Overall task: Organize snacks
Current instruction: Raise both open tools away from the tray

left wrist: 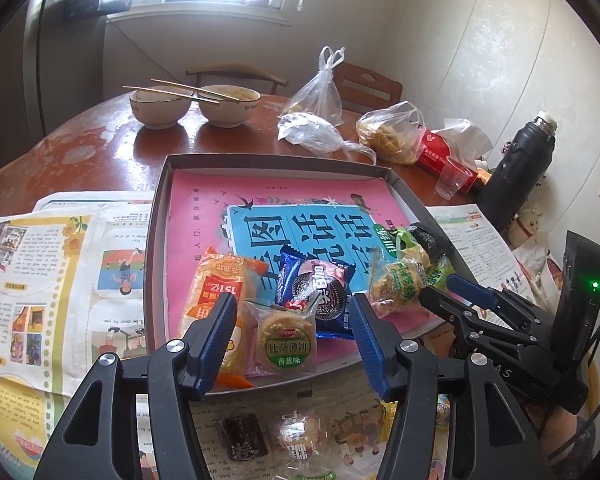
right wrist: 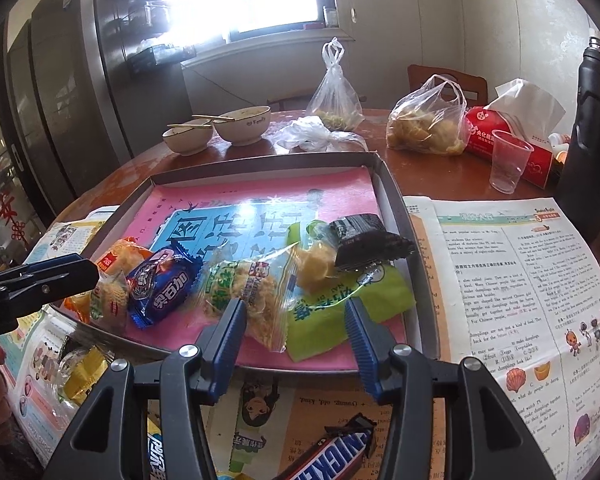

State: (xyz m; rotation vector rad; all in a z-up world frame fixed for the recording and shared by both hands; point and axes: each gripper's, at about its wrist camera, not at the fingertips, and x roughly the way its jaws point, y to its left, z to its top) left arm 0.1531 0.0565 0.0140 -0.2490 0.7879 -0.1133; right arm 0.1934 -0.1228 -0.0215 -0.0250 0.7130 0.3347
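A shallow tray (left wrist: pixel 158 216) lined with a pink book cover sits on a round table (left wrist: pixel 80 148), a row of wrapped snacks already lined along its near edge: an orange cake packet (left wrist: pixel 216 280), a round cracker pack (left wrist: pixel 286 338), a blue cookie pack (left wrist: pixel 316 288), a rice-crisp bag (left wrist: pixel 400 280), and, in the right wrist view, a green pouch (right wrist: pixel 340 308) with a black wrapper (right wrist: pixel 364 240) at its 12 o'clock. The job looks roughly half done: several snacks remain outside the tray on the newspaper (left wrist: pixel 40 280), among them a dark square sweet (left wrist: pixel 240 436) and a clear-wrapped biscuit (left wrist: pixel 300 436) at the left tool's 6 o'clock. The left tool (left wrist: pixel 292 320) hovers part open over the cracker pack, its pads clear of it and nothing held; the right tool (right wrist: pixel 296 320) stands likewise part open above the rice-crisp bag and green pouch, gripping nothing. Only the right view shows a chocolate bar (right wrist: pixel 332 452) and a yellow-wrapped sweet (right wrist: pixel 80 376) awaiting collection; only the left view shows the pair of sweets under its own jaws. Bowls (left wrist: pixel 160 108), plastic bags (left wrist: pixel 320 92) and a flask (left wrist: pixel 520 168) crowd the far side.
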